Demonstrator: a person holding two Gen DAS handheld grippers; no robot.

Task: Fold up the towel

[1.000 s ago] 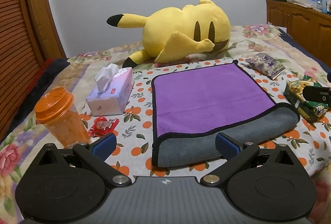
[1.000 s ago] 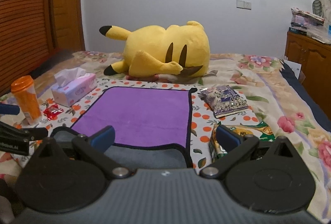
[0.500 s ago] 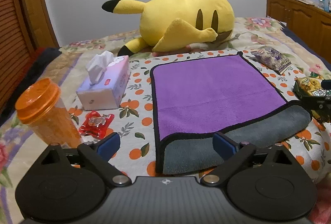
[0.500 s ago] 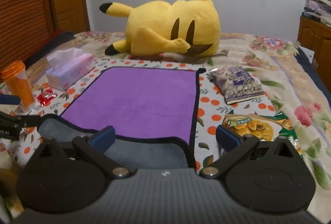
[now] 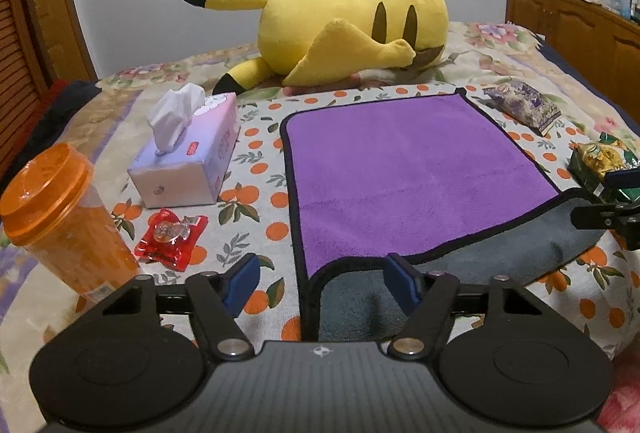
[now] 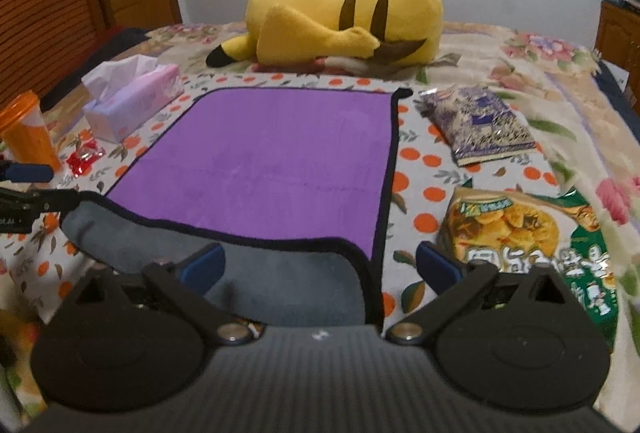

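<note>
Grey underside of the towel (image 5: pixel 440 273) lay turned up along the near edge, purple face beyond, flat on the orange-print cloth (image 5: pixel 260 169). Left gripper (image 5: pixel 320 279) stood wide, straddling the near left corner; right gripper (image 6: pixel 320 267) stood wide over the near right corner; neither held fabric. Risk, in judgement: closing on one layer only would let the turned strip slip and skew the fold. Left view alone showed the red wrapper (image 5: pixel 172 237) clearly; right view alone showed the green snack bag (image 6: pixel 532 241) whole. Farthest lay the yellow plush (image 6: pixel 336 9).
</note>
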